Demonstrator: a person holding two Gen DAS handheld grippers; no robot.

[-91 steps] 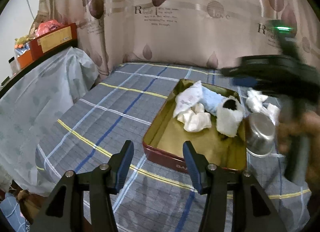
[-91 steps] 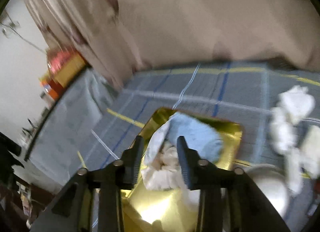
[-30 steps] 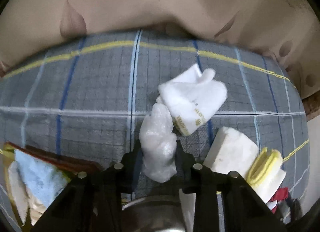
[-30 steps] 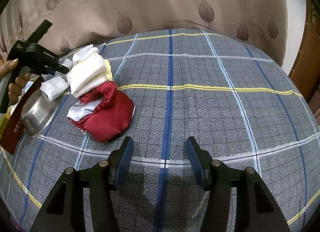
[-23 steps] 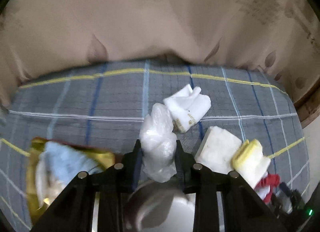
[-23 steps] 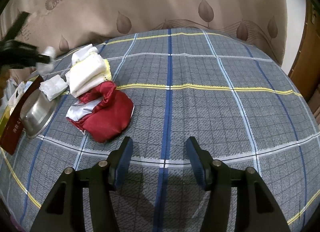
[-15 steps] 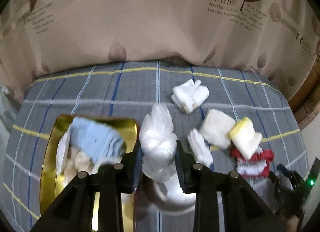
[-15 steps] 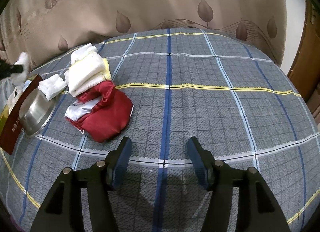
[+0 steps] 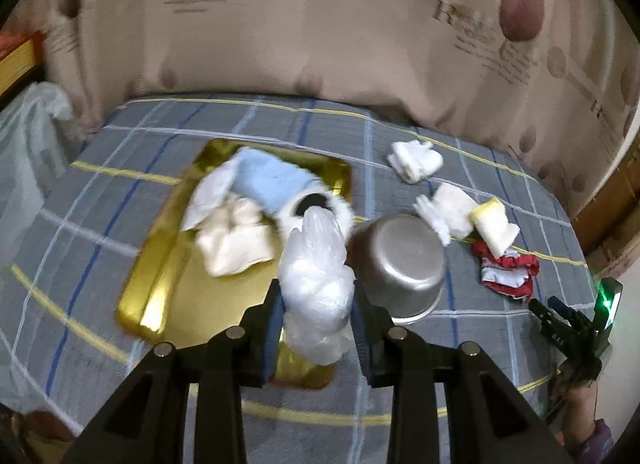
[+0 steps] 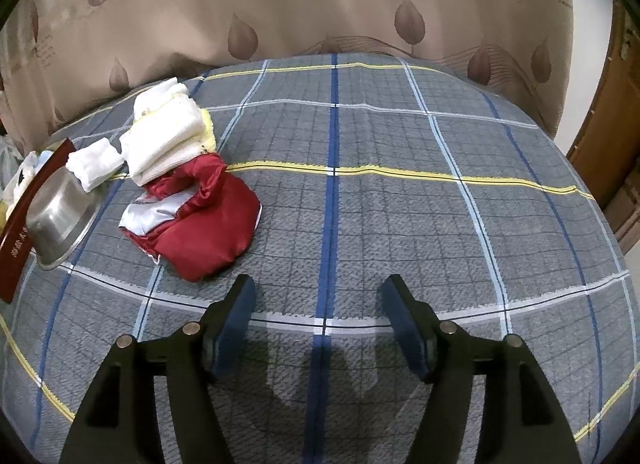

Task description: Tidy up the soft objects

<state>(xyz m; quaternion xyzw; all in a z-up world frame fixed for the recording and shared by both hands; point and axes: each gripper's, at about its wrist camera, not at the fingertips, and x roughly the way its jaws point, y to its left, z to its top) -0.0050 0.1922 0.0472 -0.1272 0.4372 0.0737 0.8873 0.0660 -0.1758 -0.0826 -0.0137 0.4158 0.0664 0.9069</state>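
Crinkled white plastic bag (image 9: 316, 280), pinched in the left gripper (image 9: 316, 304) above the near end of the gold tin (image 9: 160, 264). Could slip from the pads early (slick film) and land on the steel bowl (image 9: 404, 260) just beside. Right gripper (image 10: 320, 324) spread wide, holding nothing, over bare plaid sheet (image 10: 400, 203).

A glossy gold metal tray (image 9: 168, 264) holds fluffy cloths; at three o'clock, a brushed steel bowl (image 9: 404, 260); a satiny red cloth (image 10: 200, 223).
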